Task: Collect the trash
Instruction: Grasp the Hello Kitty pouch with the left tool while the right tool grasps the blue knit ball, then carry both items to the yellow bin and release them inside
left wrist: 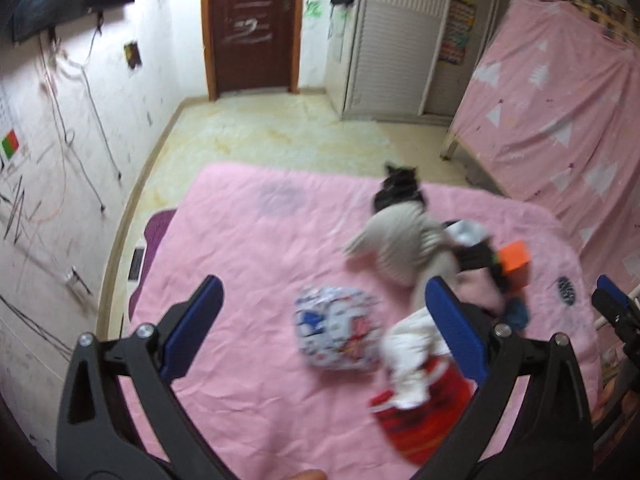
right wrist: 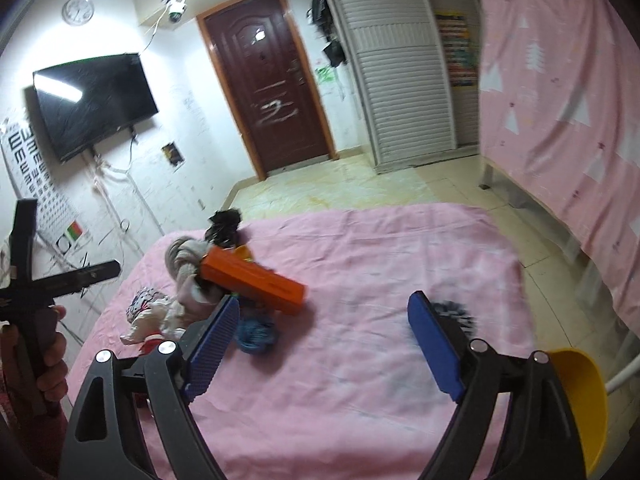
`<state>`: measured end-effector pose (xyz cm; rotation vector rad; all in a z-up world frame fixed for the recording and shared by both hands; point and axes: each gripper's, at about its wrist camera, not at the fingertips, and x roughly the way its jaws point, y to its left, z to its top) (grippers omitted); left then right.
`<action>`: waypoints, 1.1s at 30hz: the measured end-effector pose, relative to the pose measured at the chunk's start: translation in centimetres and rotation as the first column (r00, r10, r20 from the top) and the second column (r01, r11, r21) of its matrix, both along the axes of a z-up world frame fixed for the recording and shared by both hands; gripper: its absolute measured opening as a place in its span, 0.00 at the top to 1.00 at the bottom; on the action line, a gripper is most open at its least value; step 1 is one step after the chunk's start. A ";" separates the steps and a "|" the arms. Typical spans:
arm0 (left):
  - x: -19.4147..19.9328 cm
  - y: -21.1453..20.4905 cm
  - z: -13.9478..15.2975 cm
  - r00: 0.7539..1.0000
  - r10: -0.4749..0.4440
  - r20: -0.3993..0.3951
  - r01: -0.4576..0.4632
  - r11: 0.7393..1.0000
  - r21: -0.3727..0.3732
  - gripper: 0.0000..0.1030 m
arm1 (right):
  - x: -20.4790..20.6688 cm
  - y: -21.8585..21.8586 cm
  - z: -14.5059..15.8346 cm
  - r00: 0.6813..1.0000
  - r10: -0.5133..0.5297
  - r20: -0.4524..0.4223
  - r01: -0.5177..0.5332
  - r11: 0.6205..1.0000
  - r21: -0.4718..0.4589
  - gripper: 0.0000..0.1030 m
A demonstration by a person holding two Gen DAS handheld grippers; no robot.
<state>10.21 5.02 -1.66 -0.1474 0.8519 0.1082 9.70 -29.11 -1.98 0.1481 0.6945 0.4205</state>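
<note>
A pile of trash lies on the pink bedsheet. In the left wrist view my left gripper is open above a patterned wrapper, with nothing between its pads. Beside the wrapper lie crumpled white paper on a red bag, a grey cloth, a black scrap and an orange box. In the right wrist view my right gripper stands open and empty over the sheet. The orange box and a blue yarn ball lie by its left finger. A dark round scrap lies by its right finger.
A yellow bowl sits at the bed's near right edge. A hand holds the left tool at the left border of the right wrist view. Beyond the bed are pale floor, a brown door, a wardrobe and a pink curtain.
</note>
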 end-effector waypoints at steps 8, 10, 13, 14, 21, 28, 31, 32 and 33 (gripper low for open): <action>0.8 0.6 -3.5 0.994 -0.069 -0.080 0.063 0.995 -0.077 0.06 | 0.5 4.6 -1.4 0.996 0.074 -0.051 -0.076 0.996 -0.041 0.23; 1.1 0.2 -4.0 0.991 -0.096 -0.090 0.088 0.992 -0.089 0.06 | 0.6 5.3 -2.0 0.994 0.081 -0.071 -0.085 0.995 -0.055 0.23; 1.9 -0.1 -4.8 0.987 -0.125 -0.099 0.113 0.987 -0.113 0.17 | 1.1 6.7 -3.0 0.990 0.088 -0.106 -0.097 0.992 -0.086 0.23; 2.0 -0.2 -5.1 0.986 -0.136 -0.101 0.122 0.984 -0.133 0.30 | 1.3 7.1 -3.3 0.989 0.090 -0.117 -0.102 0.990 -0.099 0.23; 1.0 -0.5 -5.5 0.984 -0.155 -0.089 0.142 0.979 -0.145 0.61 | 2.3 9.0 -5.1 0.983 0.101 -0.154 -0.126 0.978 -0.168 0.23; -0.2 0.1 -4.3 0.992 -0.125 -0.033 0.120 0.985 -0.120 0.62 | 2.9 9.5 -5.4 0.978 0.110 -0.179 -0.143 0.973 -0.184 0.78; -0.6 0.2 -3.5 0.993 -0.114 -0.019 0.111 0.989 -0.098 0.62 | 2.5 9.2 -5.4 0.980 0.111 -0.167 -0.139 0.975 -0.172 0.80; -0.8 0.2 -3.1 0.994 -0.110 -0.012 0.109 0.990 -0.091 0.62 | 2.3 8.9 -5.2 0.981 0.109 -0.158 -0.136 0.977 -0.167 0.80; -0.8 0.1 -2.9 0.994 -0.107 -0.008 0.106 0.991 -0.086 0.62 | 2.0 8.7 -5.0 0.983 0.108 -0.149 -0.132 0.978 -0.161 0.80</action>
